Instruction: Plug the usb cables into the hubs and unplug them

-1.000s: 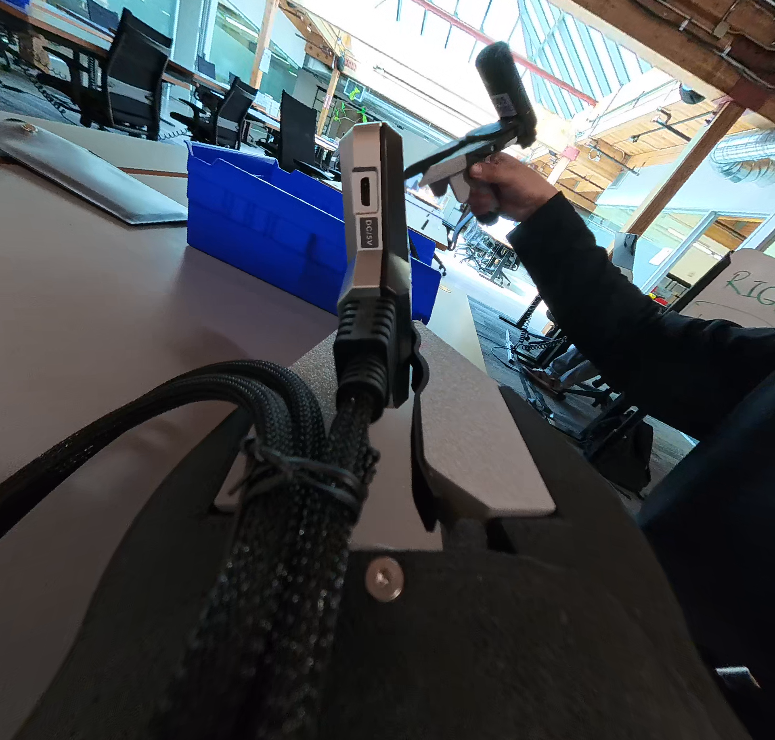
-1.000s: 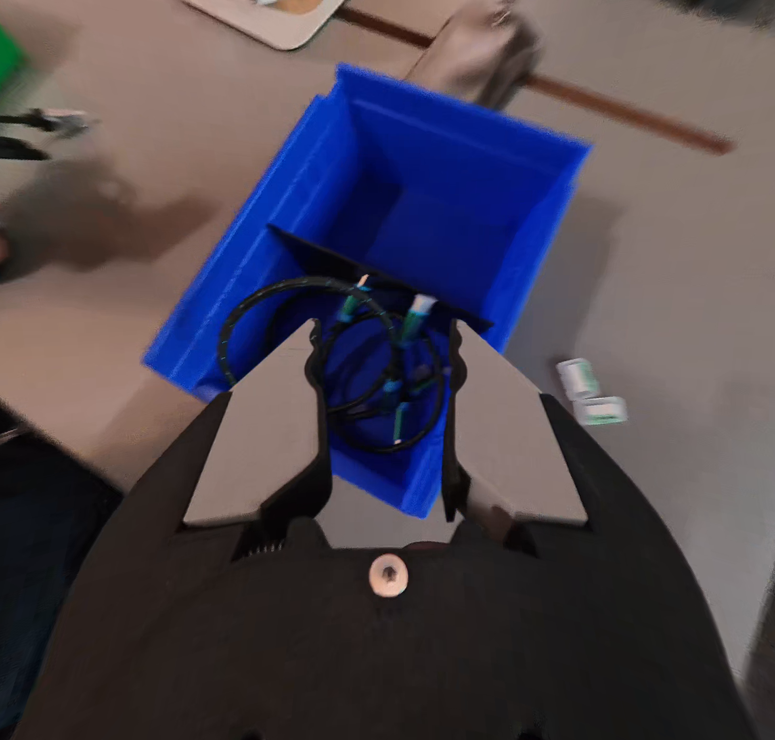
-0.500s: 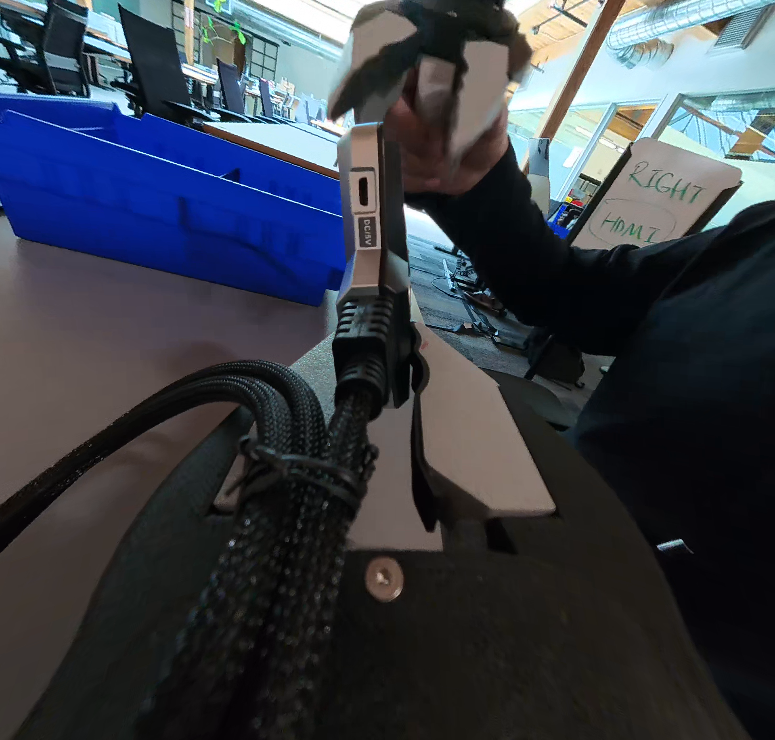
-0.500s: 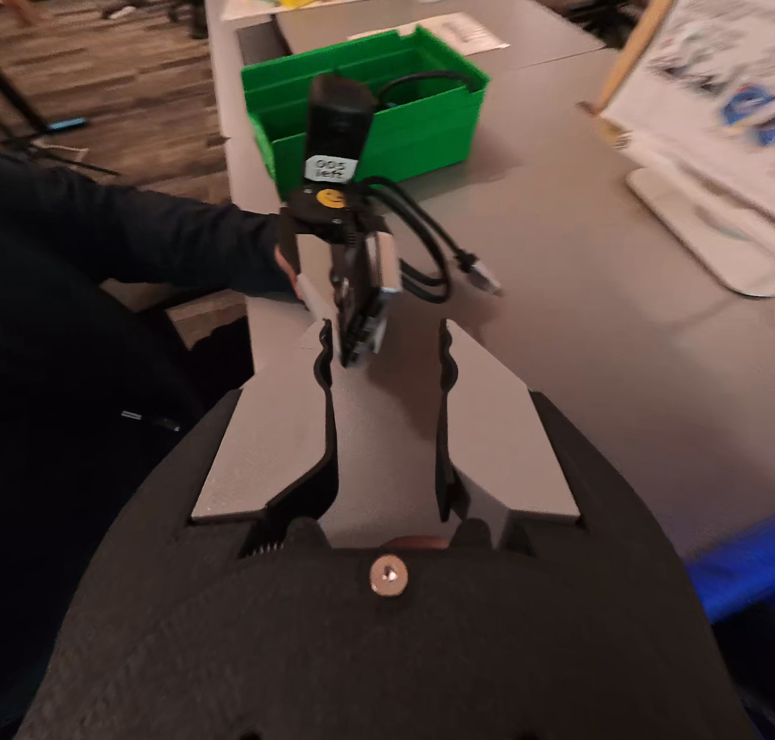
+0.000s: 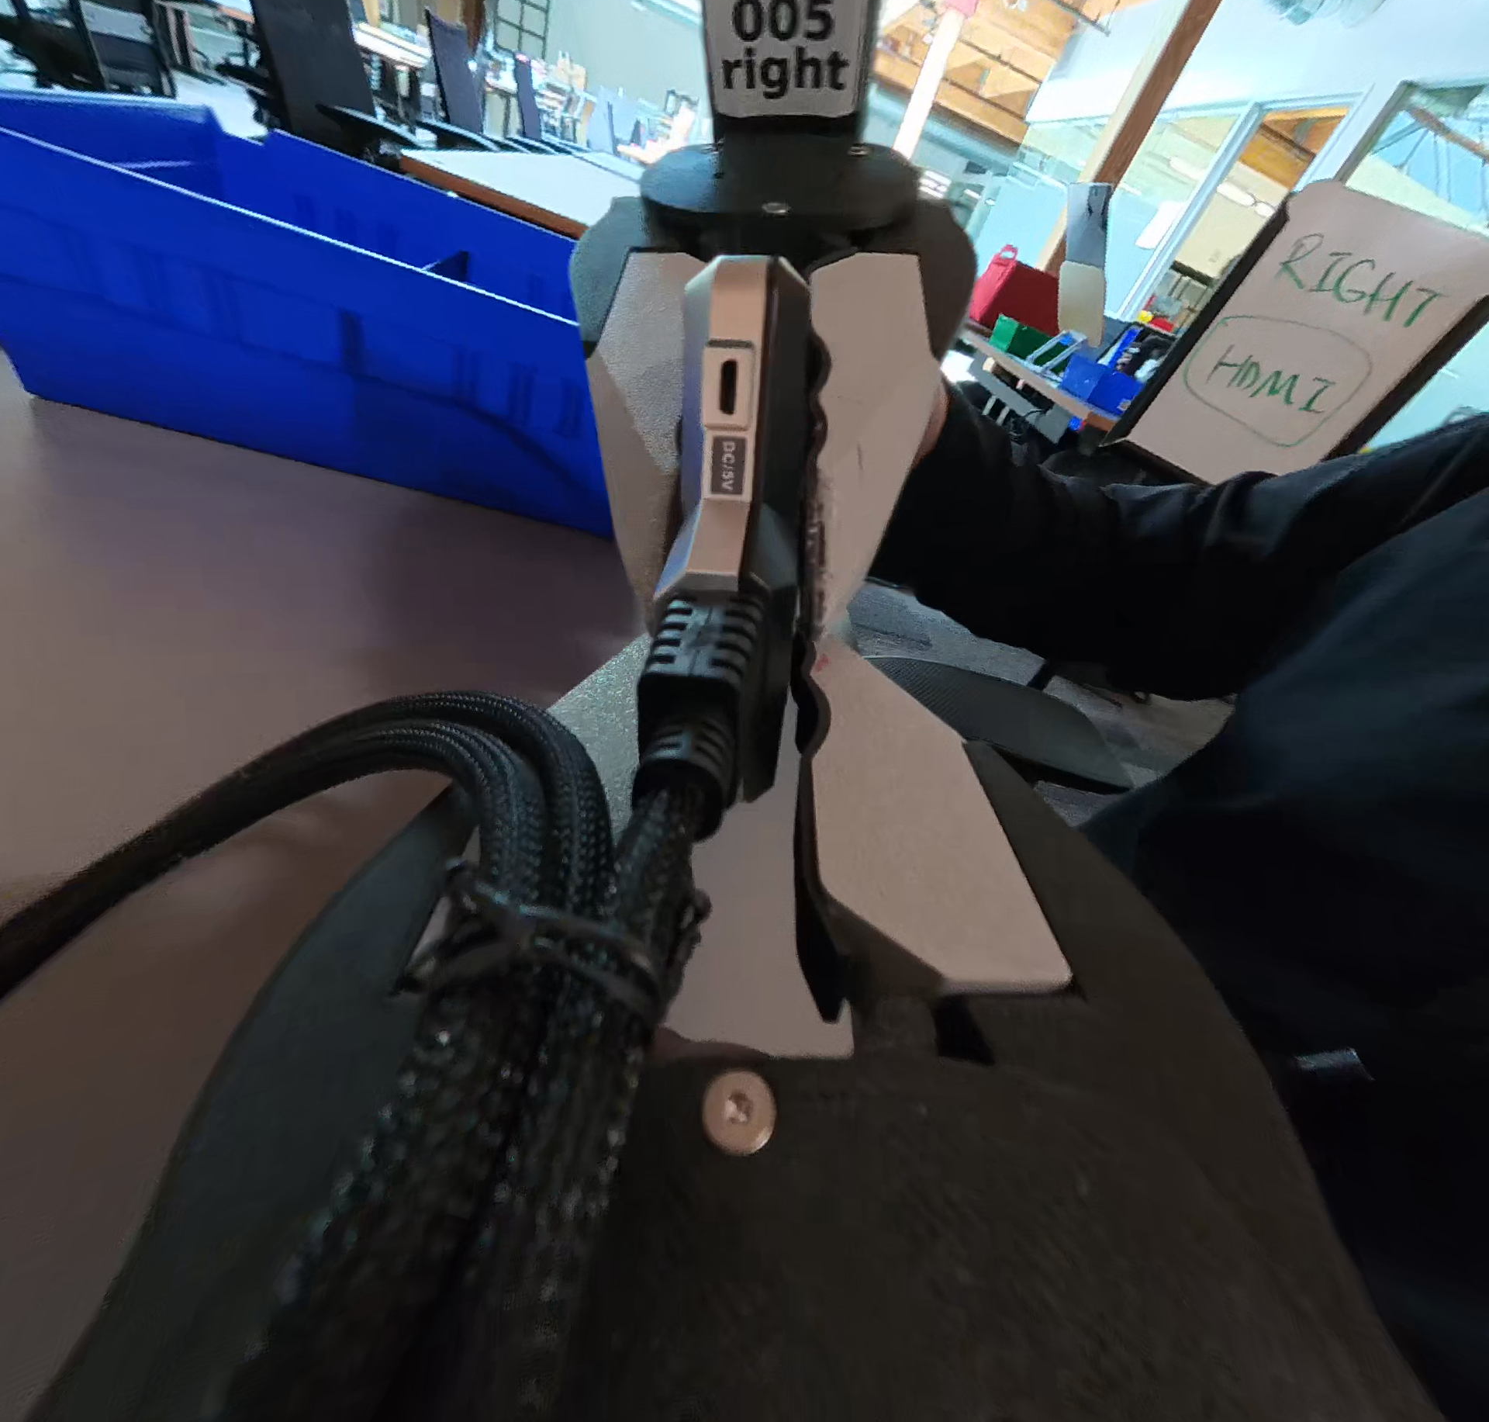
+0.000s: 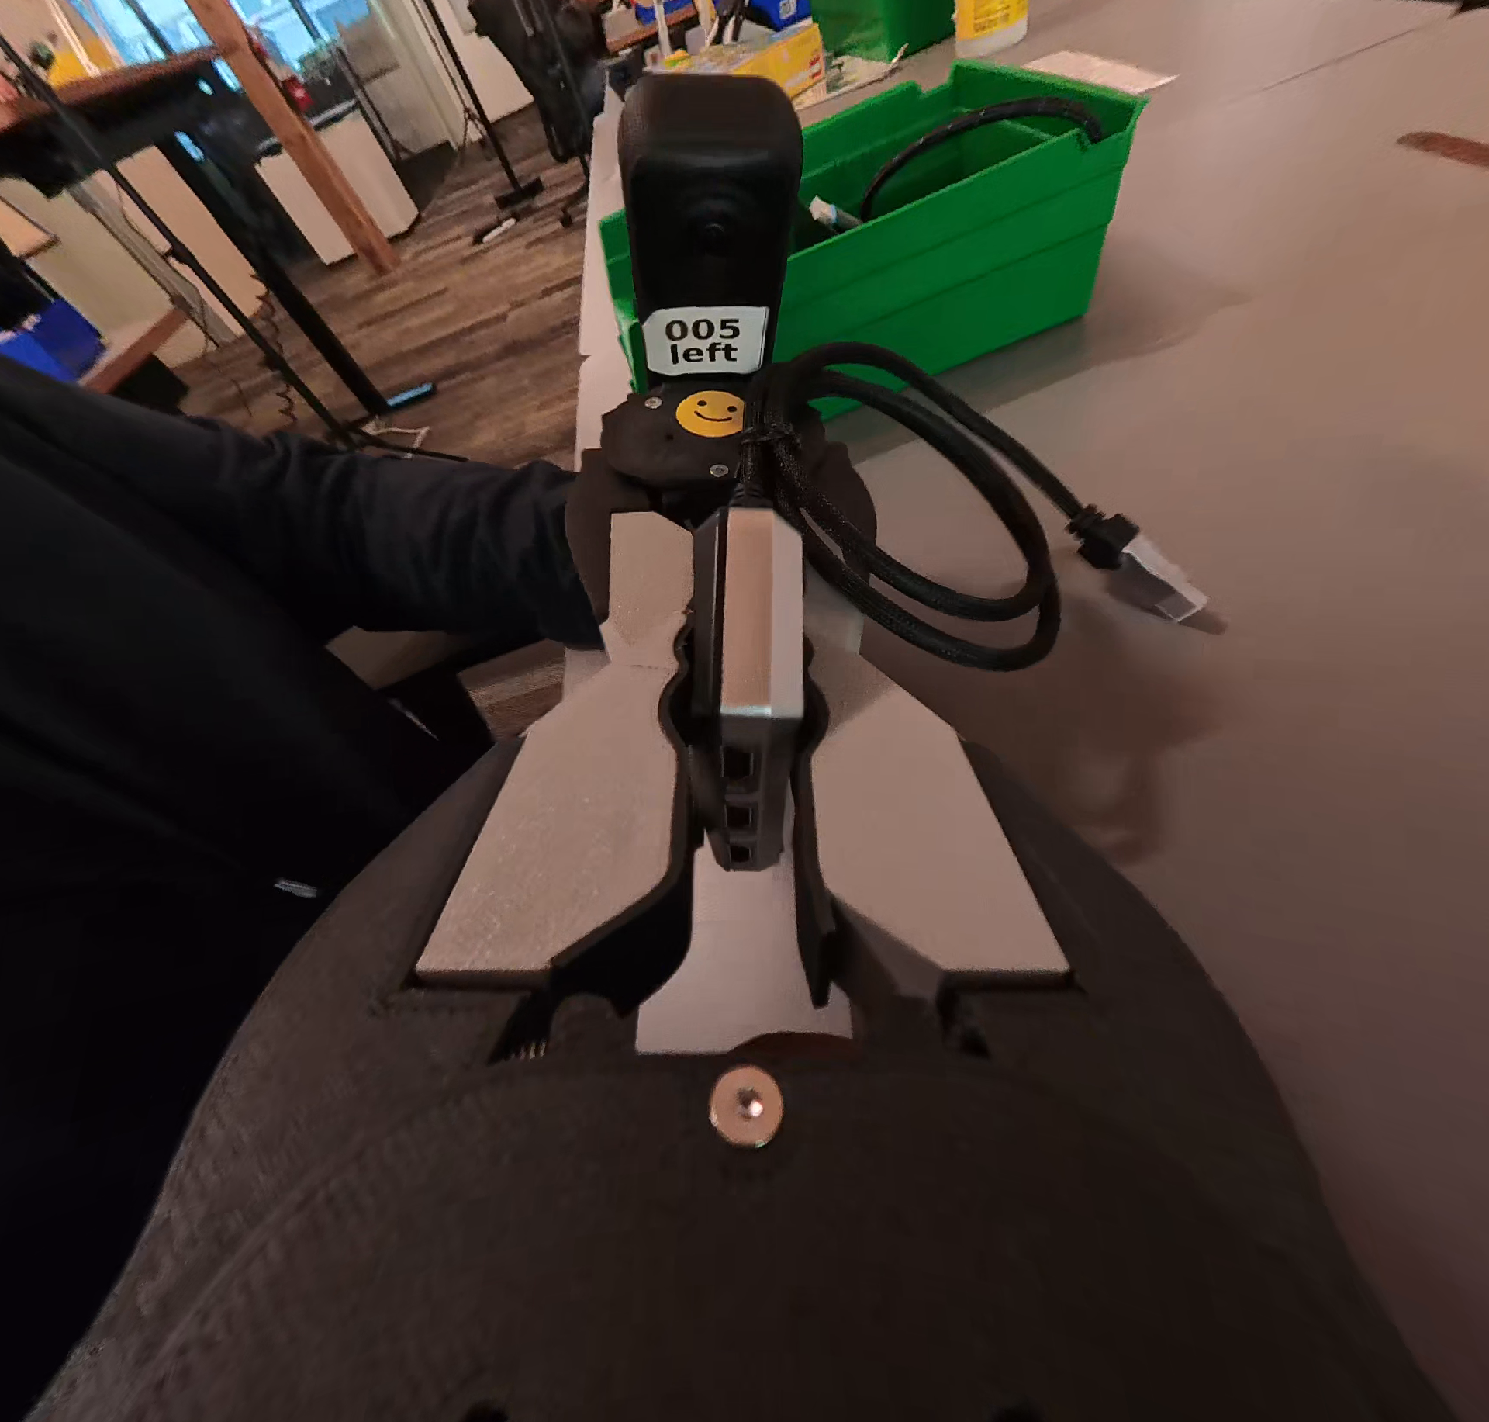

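- The left gripper [image 5: 749, 706] is clamped on the cable end of a slim silver-and-black adapter hub [image 5: 729, 432]. One finger is plain to see against the hub's black face; the other is hidden behind the cable.
- The right gripper [image 6: 745, 650] faces it head-on, jaws drawn in on the hub's far end, the one with a row of small ports. As far as both views show, its fingers [image 6: 580, 819] touch the hub on both sides, so the hub is held in the air between the two grippers, above the table's near edge.
- With two grips on one stiff body, I judge that the hands must stay in line (any twist of one against the other would lever the hub in the jaws). The right grip covers only the hub's end, so steady pressure matters.
- A black braided cable [image 5: 516, 779] leaves the hub, is bound by a thin tie [image 5: 564, 948] and loops over the left gripper; its loose plug [image 6: 1144, 569] lies on the grey table [image 6: 1289, 416].
- Farther out, a blue bin [image 5: 282, 335] stands on the table behind the right gripper and a green bin [image 6: 967, 255] behind the left.
- Half a second ago the right gripper's jaws stood wide apart, short of the hub; now they enclose it. A second ago that gripper was over the blue bin. The left gripper's grip is unchanged.
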Demonstrator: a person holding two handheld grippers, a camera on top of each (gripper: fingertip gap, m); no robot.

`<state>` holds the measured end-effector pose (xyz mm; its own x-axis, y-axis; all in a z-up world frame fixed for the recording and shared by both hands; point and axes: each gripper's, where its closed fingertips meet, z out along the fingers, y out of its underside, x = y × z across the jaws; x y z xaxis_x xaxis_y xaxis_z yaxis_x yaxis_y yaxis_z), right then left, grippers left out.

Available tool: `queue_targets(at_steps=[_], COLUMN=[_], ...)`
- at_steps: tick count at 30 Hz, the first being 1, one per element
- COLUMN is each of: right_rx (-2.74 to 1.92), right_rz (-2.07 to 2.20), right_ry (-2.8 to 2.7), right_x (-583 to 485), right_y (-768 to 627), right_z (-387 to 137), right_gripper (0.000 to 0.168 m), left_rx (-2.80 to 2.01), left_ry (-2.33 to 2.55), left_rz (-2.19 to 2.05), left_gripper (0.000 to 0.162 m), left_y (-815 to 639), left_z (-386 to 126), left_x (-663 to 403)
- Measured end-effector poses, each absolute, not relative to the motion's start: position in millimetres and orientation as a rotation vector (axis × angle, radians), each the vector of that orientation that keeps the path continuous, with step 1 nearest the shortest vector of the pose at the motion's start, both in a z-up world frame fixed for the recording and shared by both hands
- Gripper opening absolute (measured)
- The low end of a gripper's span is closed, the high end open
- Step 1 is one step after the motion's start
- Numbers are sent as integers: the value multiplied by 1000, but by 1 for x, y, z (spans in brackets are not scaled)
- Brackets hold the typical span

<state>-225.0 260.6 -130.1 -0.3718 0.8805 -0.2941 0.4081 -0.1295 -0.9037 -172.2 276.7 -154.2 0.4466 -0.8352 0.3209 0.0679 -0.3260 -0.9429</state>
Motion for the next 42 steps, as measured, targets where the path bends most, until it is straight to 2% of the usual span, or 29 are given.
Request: queue_targets(at_steps=[10, 25, 35, 42], right_rx=[-1337, -1212, -1196, -1334], right_rz=[1444, 1257, 1011, 595], right_ry=[-1456, -1130, -986, -927], right_x=[-209, -119, -80, -55], right_y=[295, 363, 408, 470], right_z=[-80, 20, 59, 63], right_gripper=[18, 17, 18, 18], left_rx=[-1600, -1611, -1610, -1611], left_ry=[511, 486, 478, 473], left_rz=[-1017, -1005, -1002, -1004], left_gripper=[35, 27, 26, 25], left_y=[294, 297, 298, 298], left_z=[-144, -145, -145, -145], left_x=[-194, -197, -198, -198])
